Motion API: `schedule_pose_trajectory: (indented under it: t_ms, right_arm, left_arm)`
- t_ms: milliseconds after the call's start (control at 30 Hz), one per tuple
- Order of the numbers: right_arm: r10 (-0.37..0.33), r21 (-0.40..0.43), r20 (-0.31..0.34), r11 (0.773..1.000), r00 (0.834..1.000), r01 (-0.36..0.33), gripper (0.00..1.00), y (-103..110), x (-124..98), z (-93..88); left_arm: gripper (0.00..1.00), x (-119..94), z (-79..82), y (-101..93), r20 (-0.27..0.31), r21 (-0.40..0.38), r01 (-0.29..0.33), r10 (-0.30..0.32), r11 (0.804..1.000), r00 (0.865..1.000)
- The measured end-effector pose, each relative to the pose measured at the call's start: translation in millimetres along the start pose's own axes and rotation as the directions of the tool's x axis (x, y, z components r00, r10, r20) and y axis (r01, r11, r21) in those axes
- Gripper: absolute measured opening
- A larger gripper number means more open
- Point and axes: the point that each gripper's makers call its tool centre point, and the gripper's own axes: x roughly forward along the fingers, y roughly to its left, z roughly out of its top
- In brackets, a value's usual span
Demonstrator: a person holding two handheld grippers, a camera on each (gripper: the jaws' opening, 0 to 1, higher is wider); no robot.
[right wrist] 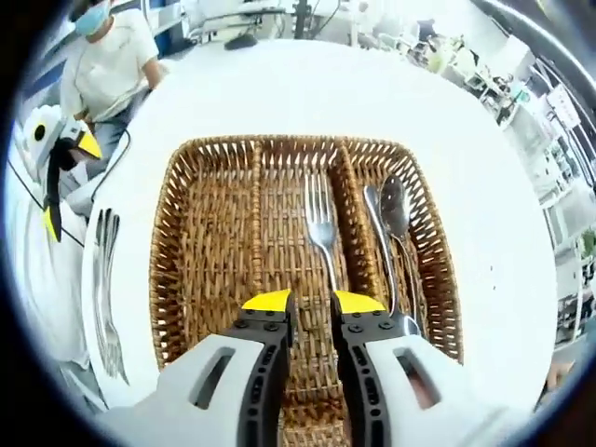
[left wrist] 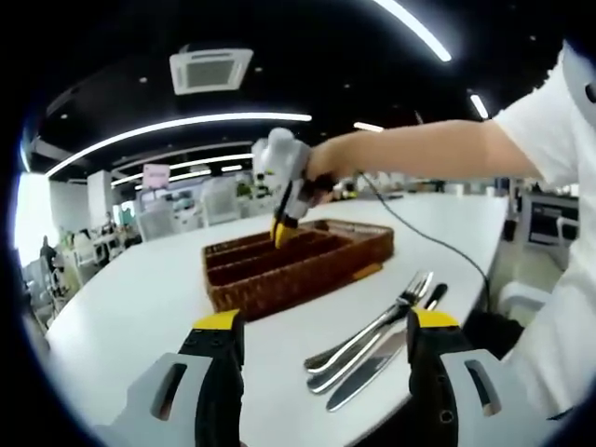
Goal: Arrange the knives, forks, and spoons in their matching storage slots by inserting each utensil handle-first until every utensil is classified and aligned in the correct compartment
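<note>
A brown wicker basket with three long slots stands on the white table. A fork lies in the middle slot, and its handle runs down into the narrow gap between the jaws of my right gripper, which stands slightly open just above it. Two spoons lie in the right slot. In the left gripper view the right gripper dips into the basket. My left gripper is wide open with nothing in it, short of several loose forks and a knife.
The loose cutlery lies on the table near its edge, beside the basket. The left gripper hangs off that edge, near the person's white shirt. A cable trails across the table. Office desks stand behind.
</note>
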Motion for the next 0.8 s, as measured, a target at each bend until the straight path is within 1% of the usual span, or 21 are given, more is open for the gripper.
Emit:
schedule_pose_trajectory:
  t_ms: [100, 133, 167, 300, 433, 467, 500, 533, 633, 767, 800]
  right_arm:
    - [-0.013, 0.022, 0.046, 1.000, 0.999, 0.012, 0.18, 3.6, -3.4, 2.1]
    - [-0.014, 0.027, 0.080, 1.000, 0.997, 0.012, 0.18, 7.5, -6.0, 4.3]
    - [-0.014, 0.040, 0.109, 0.999, 0.994, 0.009, 0.18, 11.1, -8.3, 5.8]
    - [-0.033, 0.069, 0.189, 0.997, 0.981, 0.021, 0.20, 19.7, -18.5, 8.7]
    - [-0.059, 0.080, 0.248, 0.996, 0.967, 0.040, 0.21, 26.8, -26.3, 10.8]
    - [-0.070, 0.096, 0.280, 0.994, 0.957, 0.044, 0.22, 30.7, -30.0, 12.1]
    - [-0.072, 0.097, 0.287, 0.994, 0.955, 0.046, 0.22, 32.0, -31.1, 12.3]
    - [-0.078, 0.102, 0.307, 0.994, 0.948, 0.049, 0.22, 35.3, -34.0, 12.5]
    - [-0.098, 0.111, 0.337, 0.992, 0.936, 0.064, 0.24, 44.2, -40.4, 9.7]
    - [-0.118, 0.130, 0.387, 0.989, 0.914, 0.072, 0.28, 55.5, -50.2, 7.9]
    - [-0.129, 0.140, 0.408, 0.987, 0.904, 0.078, 0.28, 59.0, -54.2, 7.7]
  left_arm:
    - [0.71, 1.2, -2.3, -0.3, -0.009, 0.002, 0.003, -0.003, 1.000, 1.000]
    - [0.71, 1.7, -3.2, -0.1, -0.014, 0.005, 0.004, -0.003, 1.000, 1.000]
    - [0.71, 1.8, -2.9, 0.5, -0.014, 0.007, 0.002, -0.002, 1.000, 1.000]
    - [0.70, 2.1, -1.1, 2.1, -0.014, 0.013, 0.000, 0.000, 1.000, 1.000]
    - [0.70, 2.8, -1.1, 3.0, -0.016, 0.015, -0.002, 0.002, 1.000, 1.000]
    - [0.70, 3.2, -1.2, 3.0, -0.017, 0.016, -0.002, 0.002, 1.000, 1.000]
    - [0.70, 3.7, -1.2, 2.7, -0.018, 0.015, -0.001, 0.001, 1.000, 1.000]
    - [0.70, 4.5, -1.4, 2.1, -0.019, 0.016, 0.002, -0.002, 1.000, 1.000]
    - [0.70, 6.7, -0.9, 0.8, -0.023, 0.022, 0.008, -0.007, 1.000, 1.000]
    - [0.70, 9.5, 0.9, 0.6, -0.028, 0.033, 0.012, -0.011, 0.999, 1.000]
    - [0.70, 10.4, 1.9, 0.8, -0.028, 0.036, 0.012, -0.011, 0.999, 1.000]
